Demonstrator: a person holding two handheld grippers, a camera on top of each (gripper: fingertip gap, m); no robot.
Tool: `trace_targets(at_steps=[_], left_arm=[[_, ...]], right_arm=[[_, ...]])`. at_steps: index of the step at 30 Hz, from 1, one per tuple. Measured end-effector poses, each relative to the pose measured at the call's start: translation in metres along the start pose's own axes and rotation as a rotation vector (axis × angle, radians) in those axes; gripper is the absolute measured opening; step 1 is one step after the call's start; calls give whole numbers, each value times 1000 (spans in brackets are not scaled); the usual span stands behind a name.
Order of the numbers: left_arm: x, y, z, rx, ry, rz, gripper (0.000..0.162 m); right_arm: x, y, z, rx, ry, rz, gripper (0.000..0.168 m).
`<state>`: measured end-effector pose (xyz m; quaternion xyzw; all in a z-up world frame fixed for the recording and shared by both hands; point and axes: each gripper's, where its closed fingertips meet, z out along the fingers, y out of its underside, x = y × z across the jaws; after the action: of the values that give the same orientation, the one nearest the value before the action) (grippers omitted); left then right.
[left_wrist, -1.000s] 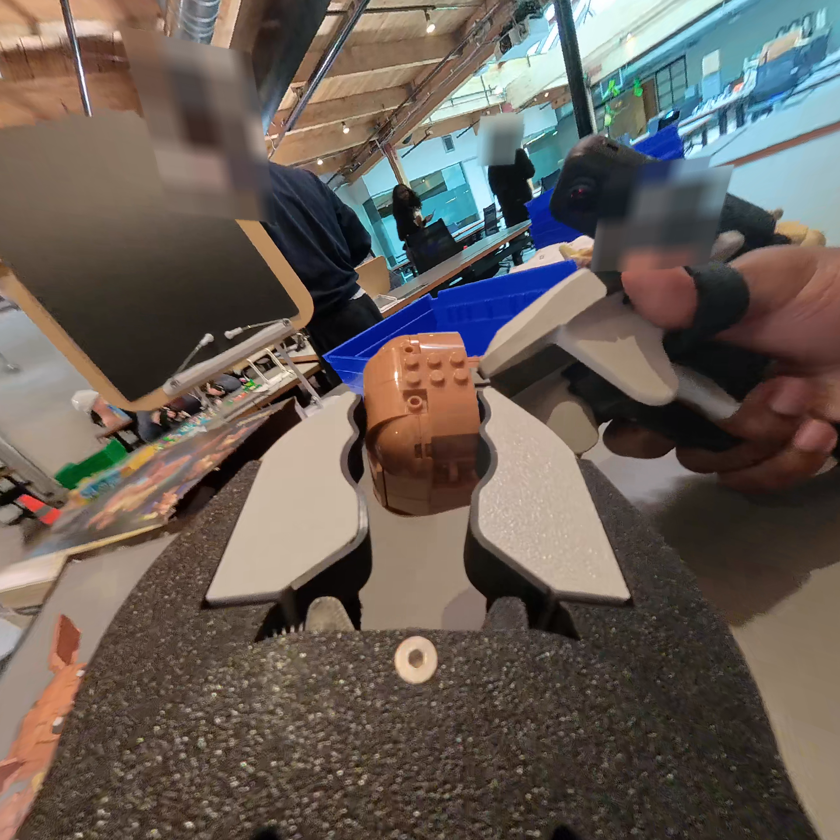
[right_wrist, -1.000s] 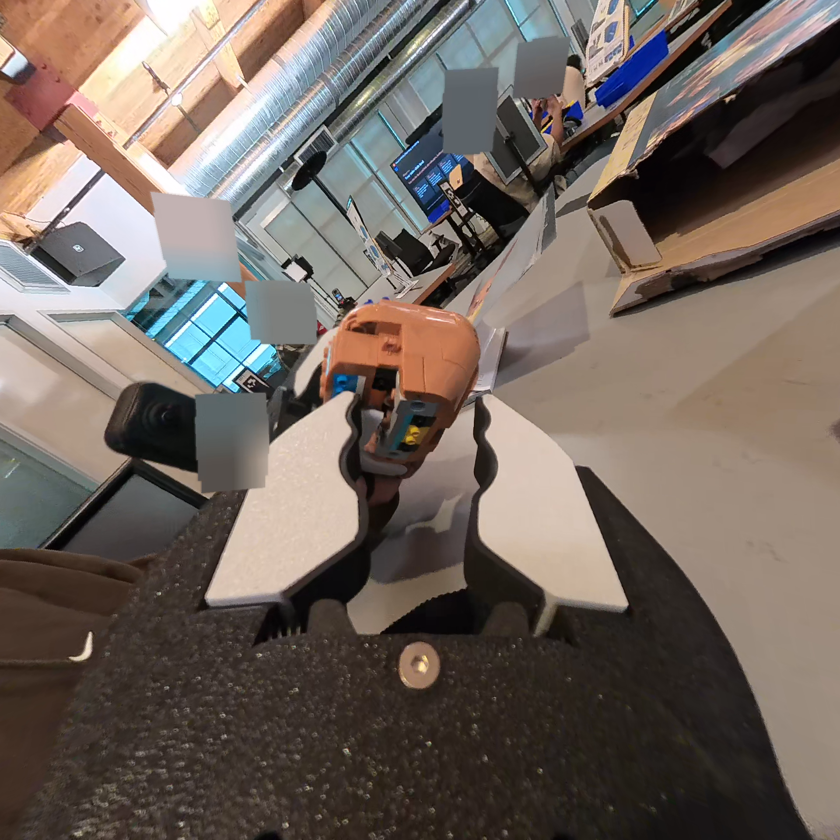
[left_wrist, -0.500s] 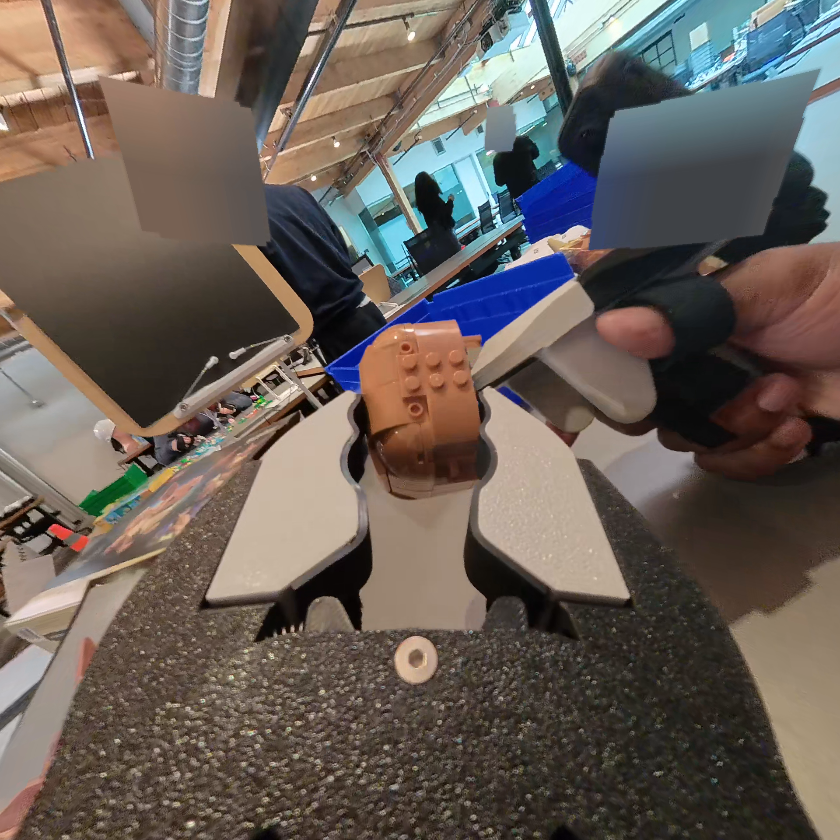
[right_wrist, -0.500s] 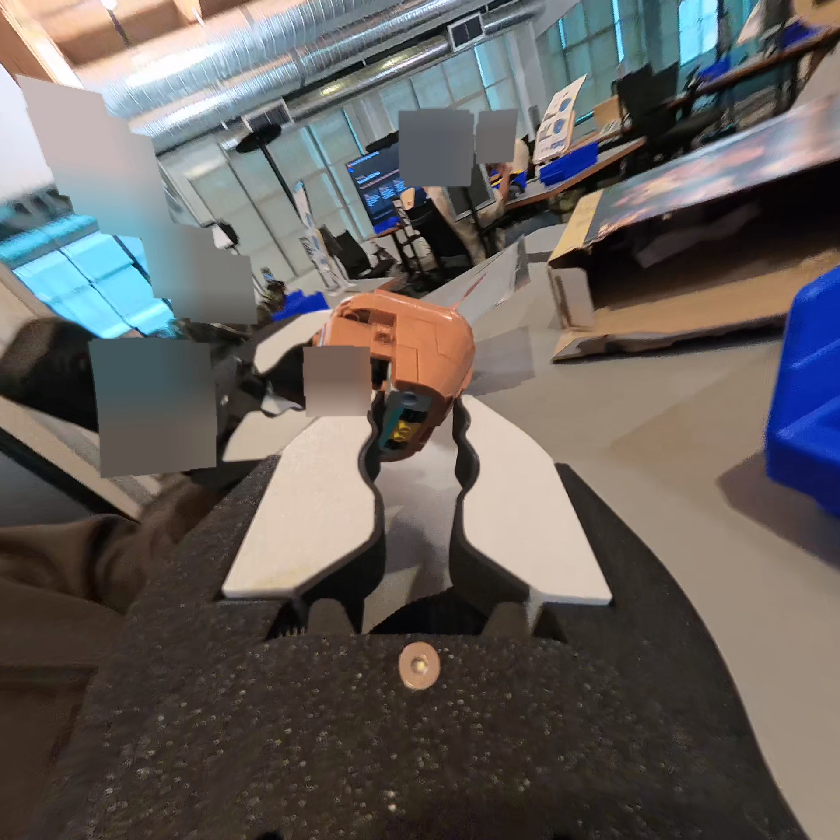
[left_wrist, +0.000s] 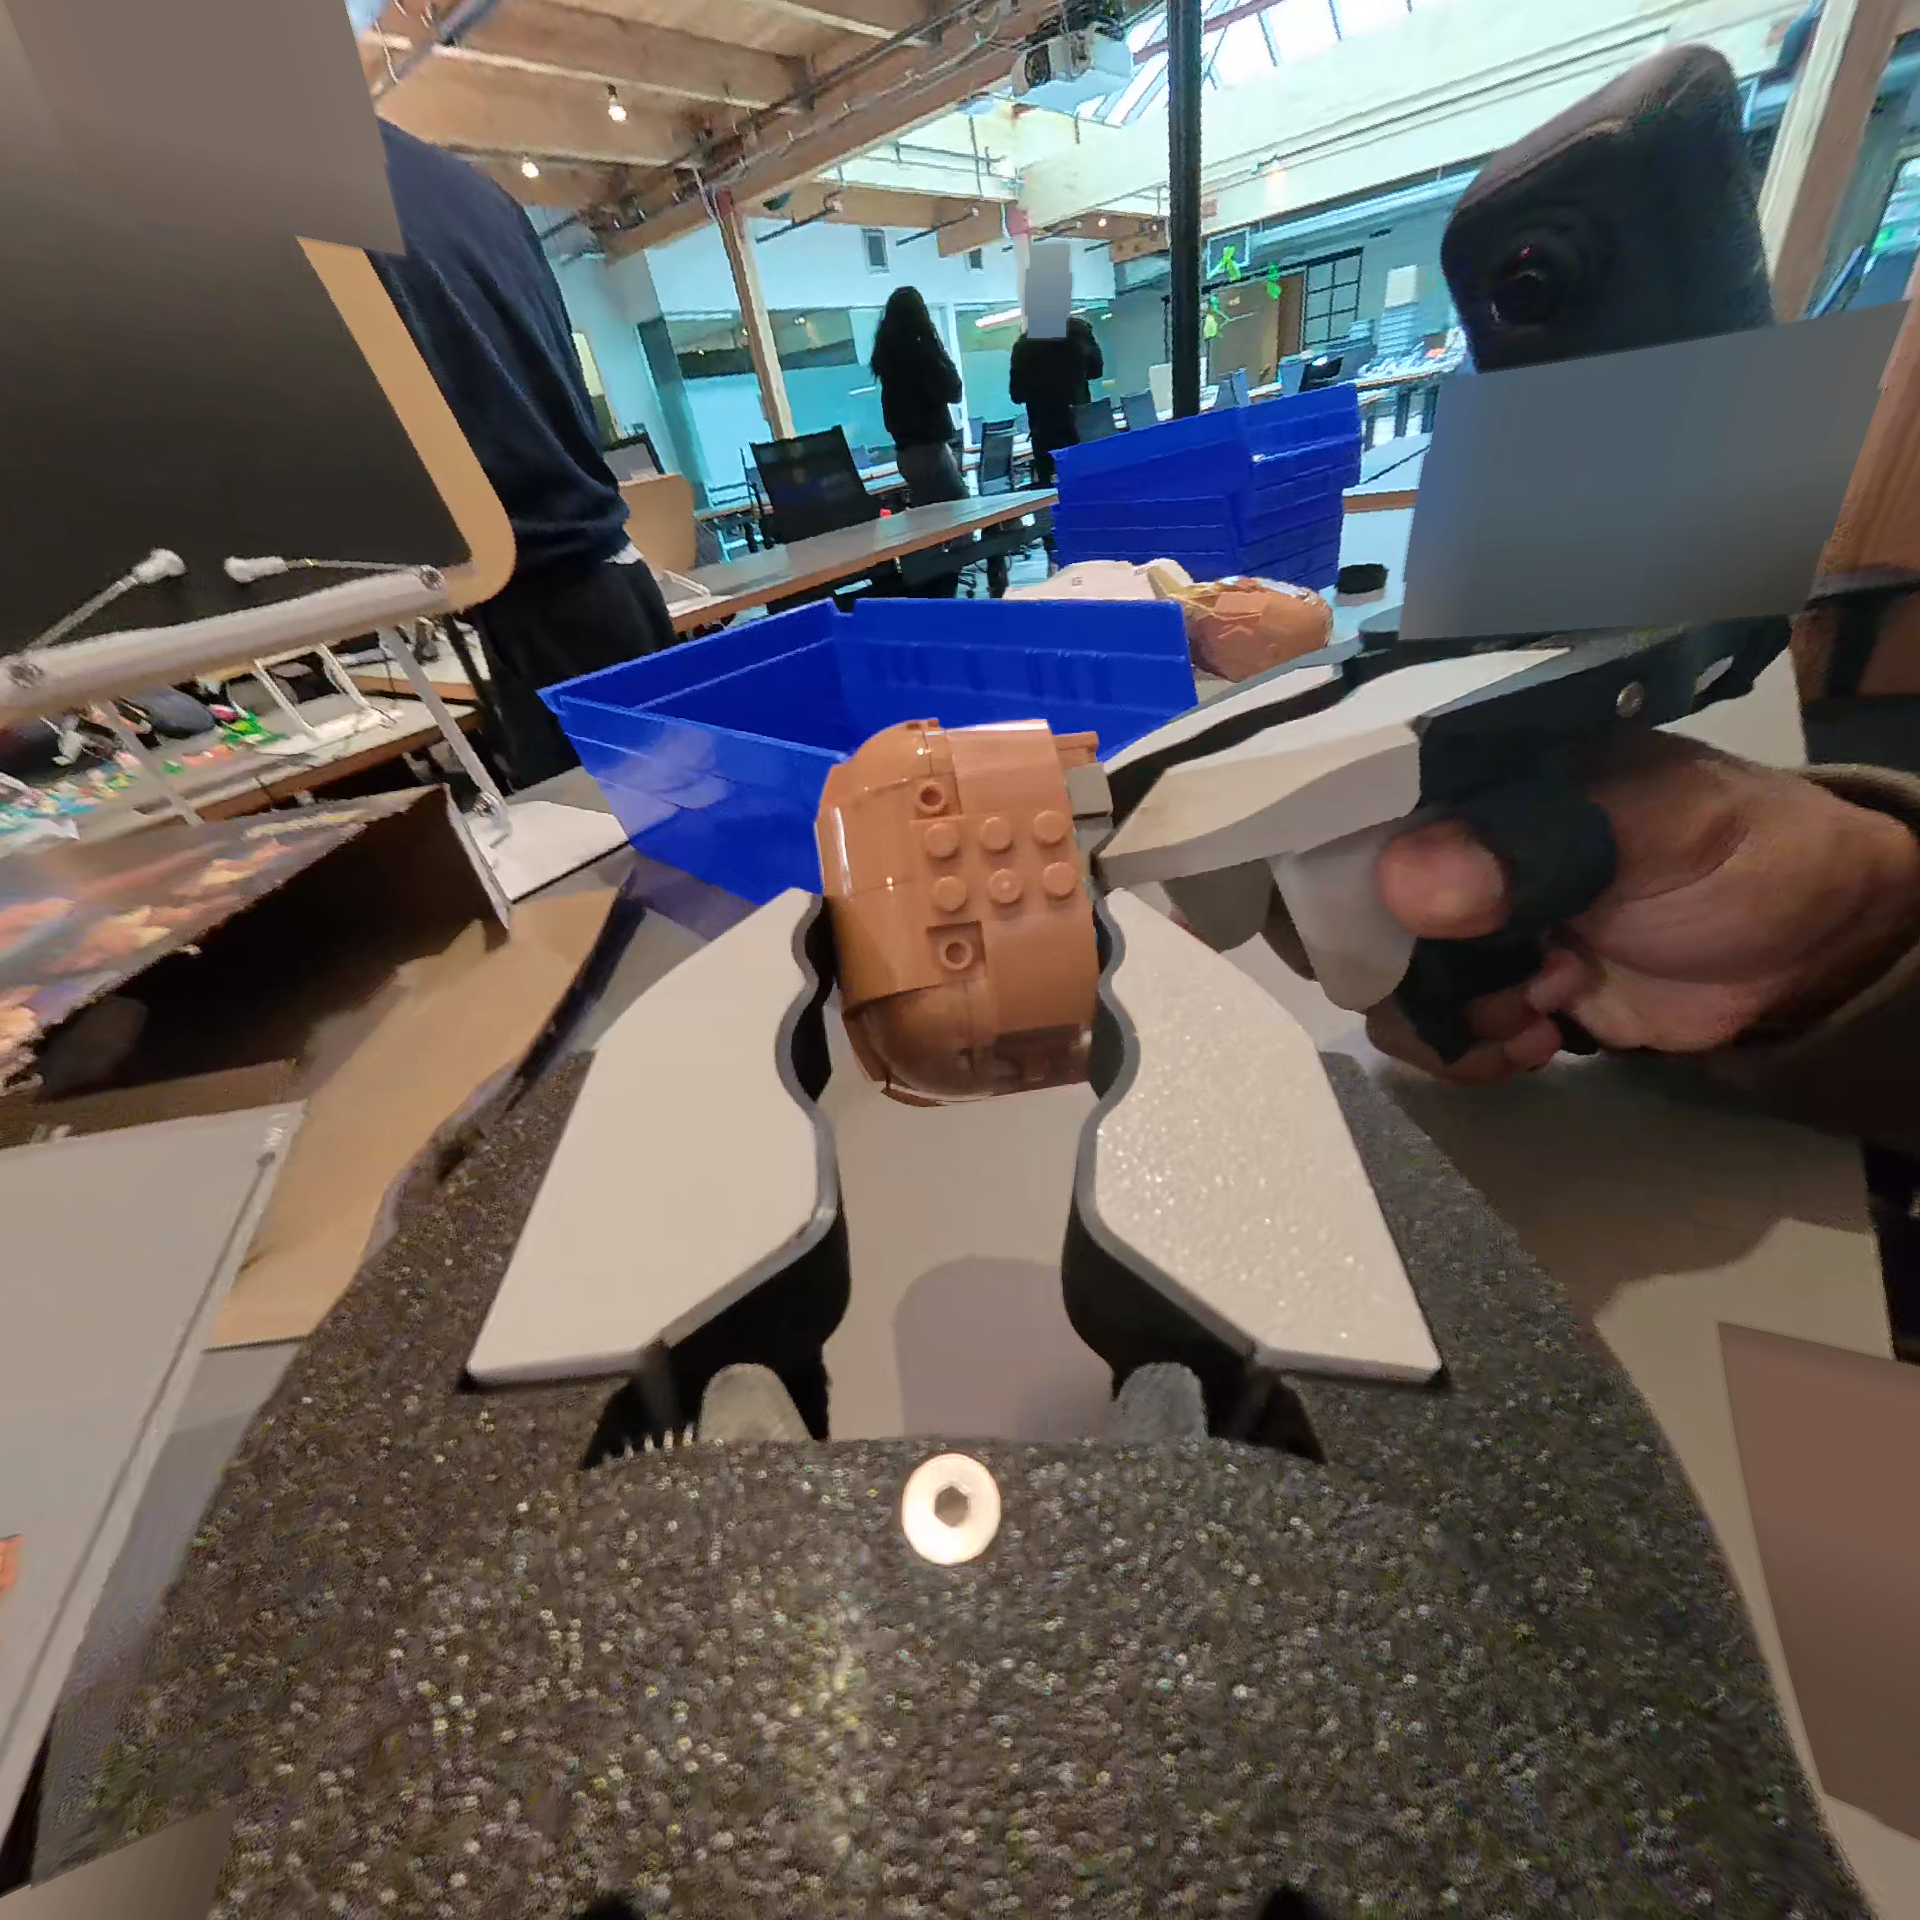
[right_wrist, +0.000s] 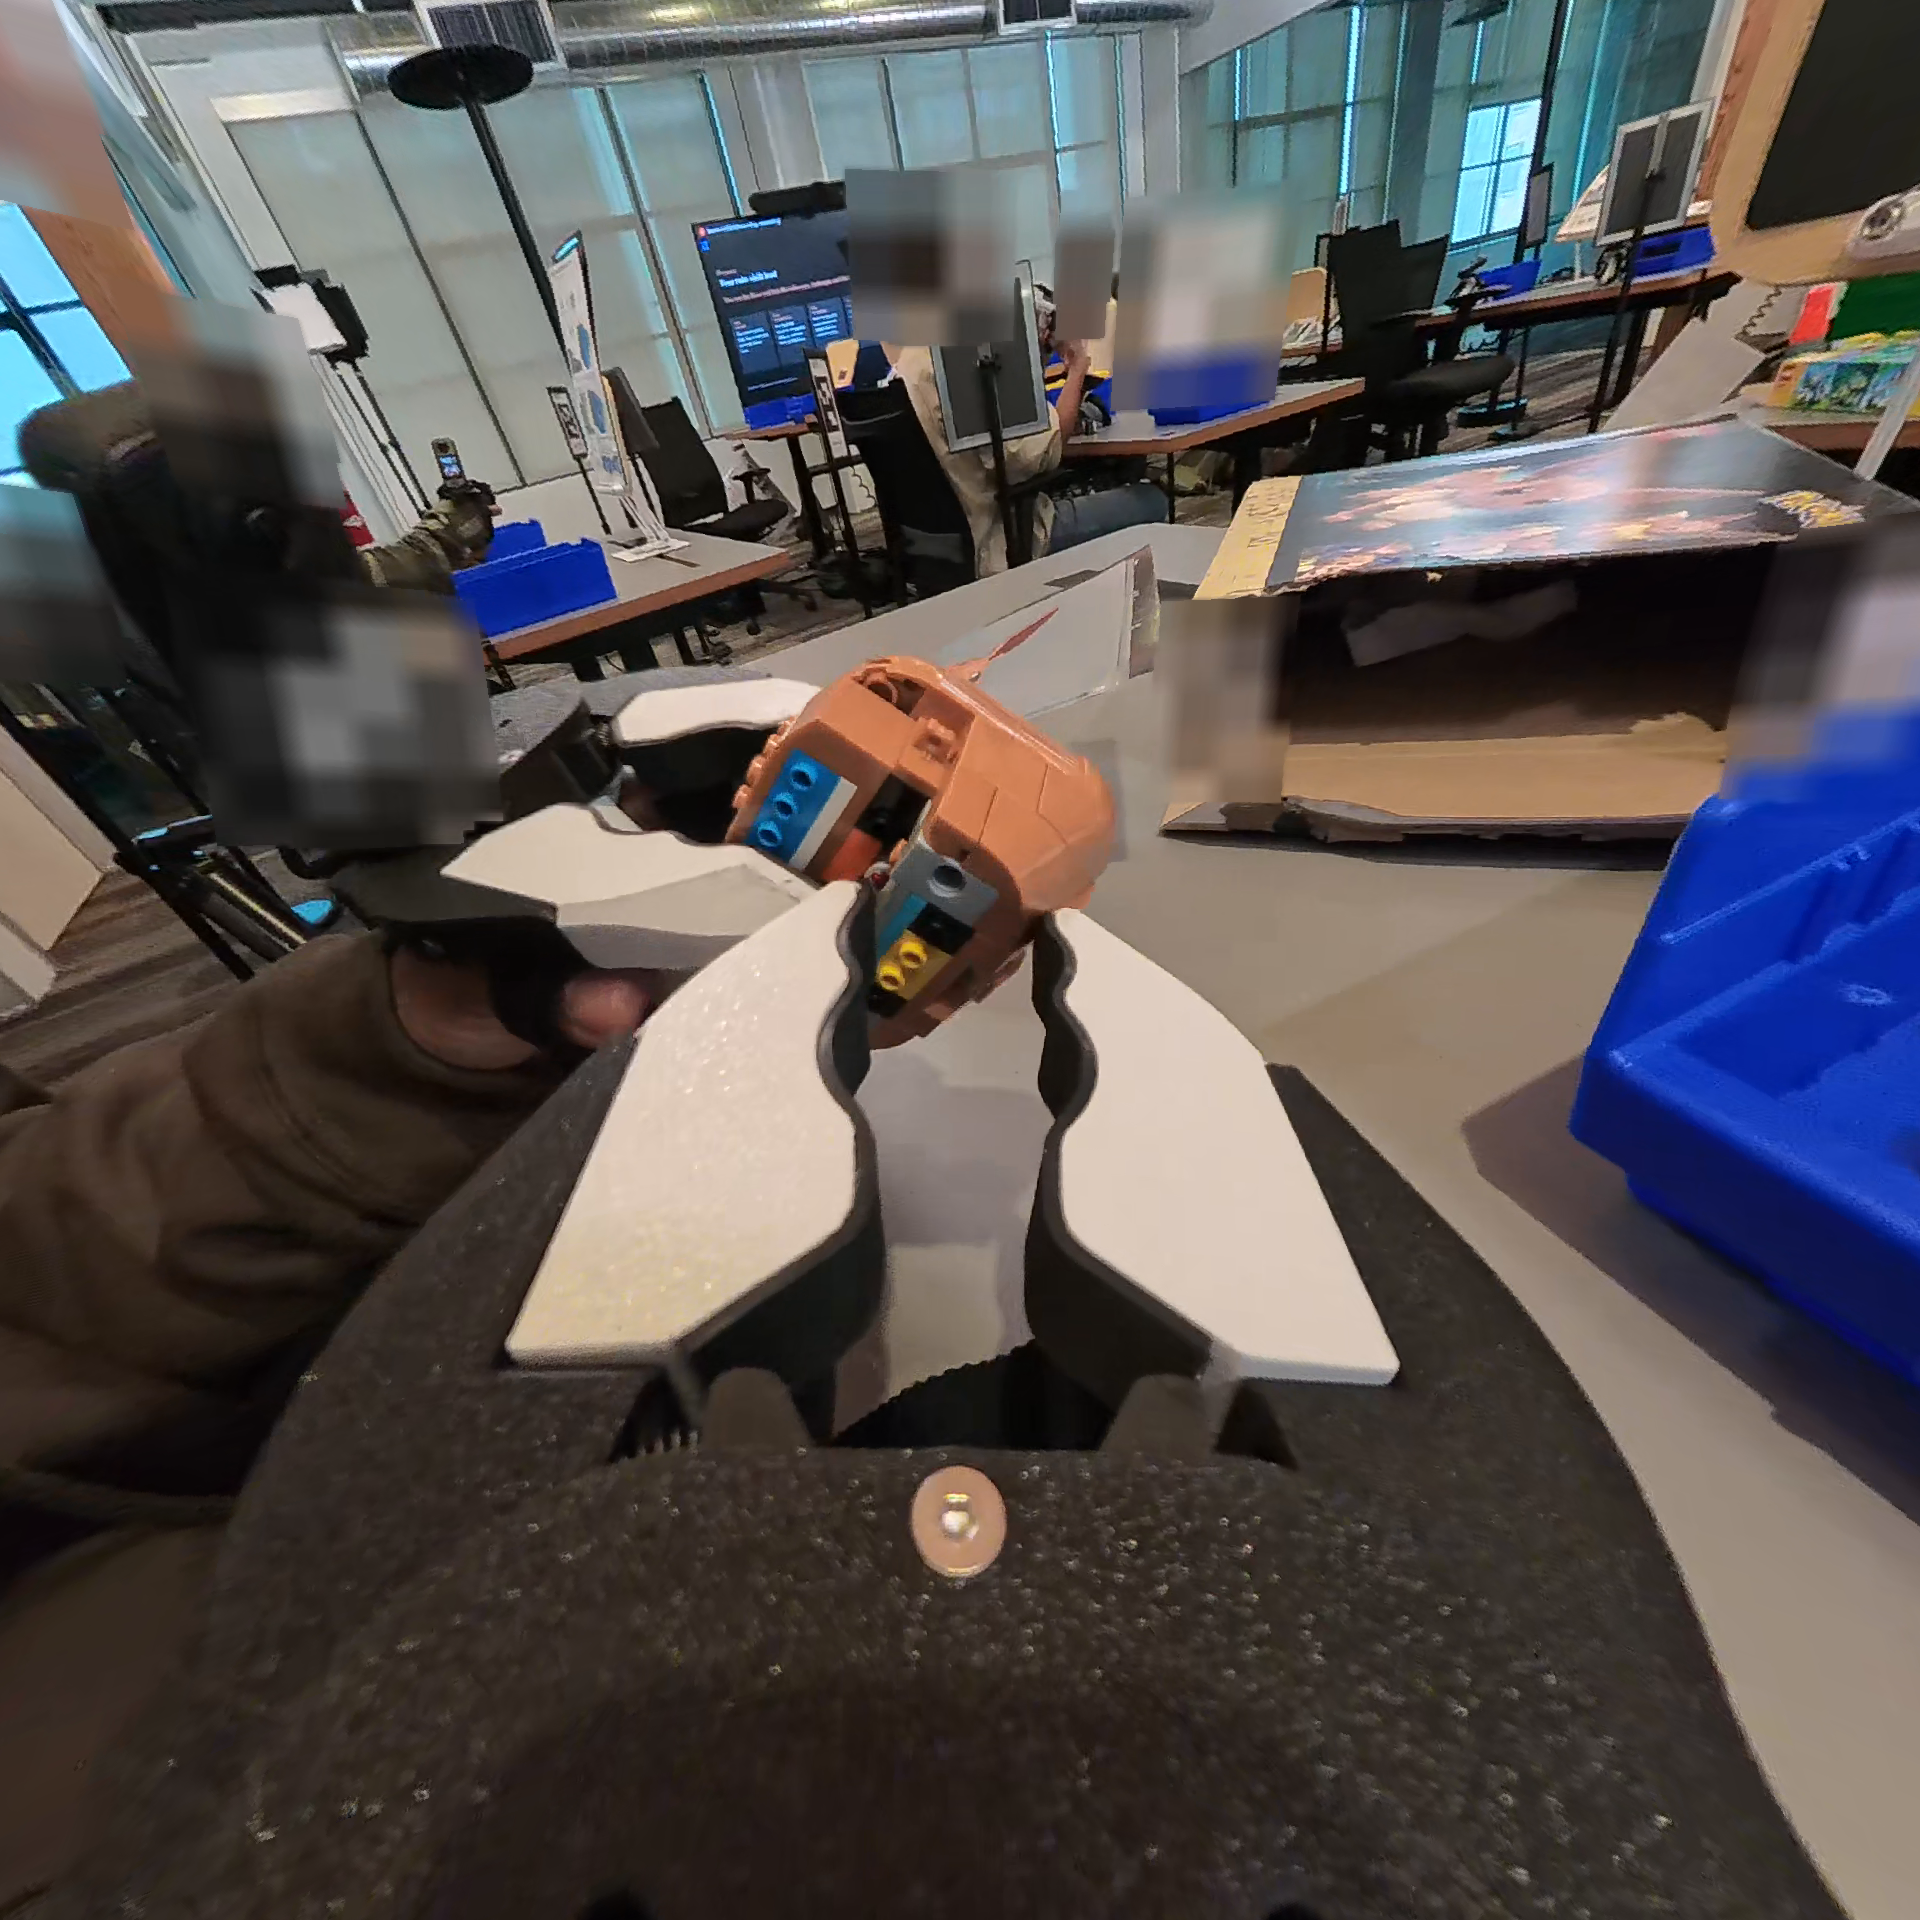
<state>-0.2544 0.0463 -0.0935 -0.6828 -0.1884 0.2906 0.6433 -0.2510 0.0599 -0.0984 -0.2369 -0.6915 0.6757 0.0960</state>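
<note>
Two hand-held grippers clamp brown brick model (left_wrist: 961, 914), blue bin (left_wrist: 831, 717) behind, contents hidden

Each camera sits just behind its own gripper and looks forward along the two fingers, low over the grey tabletop (left_wrist: 1621, 1195). The left wrist view faces the room's far end, its left gripper (left_wrist: 961, 935) close at 12 o'clock and the right gripper (left_wrist: 1117, 821) entering from 3 o'clock. The right wrist view faces roughly the opposite way, the left one coming from 9 o'clock. Both views share the brown brick model (left_wrist: 961, 914) at close range, the blue bin (right_wrist: 1766, 1039) and the cardboard box (right_wrist: 1507, 769).
</note>
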Motion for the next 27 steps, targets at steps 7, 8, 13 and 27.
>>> trace_targets(at_steps=[7,8,13,27], left_arm=[[-21,0,-9,57,19,-308,46],[-24,3,-9,41,0,-305,46],[-18,11,-5,-7,32,-323,46],[-14,12,-7,26,140,-554,46]], right_arm=[[5,-3,-9,32,1,-8,0],[6,-1,-8,22,6,-13,0],[7,8,-4,-34,41,-89,17],[1,17,-1,-114,253,-801,32]])
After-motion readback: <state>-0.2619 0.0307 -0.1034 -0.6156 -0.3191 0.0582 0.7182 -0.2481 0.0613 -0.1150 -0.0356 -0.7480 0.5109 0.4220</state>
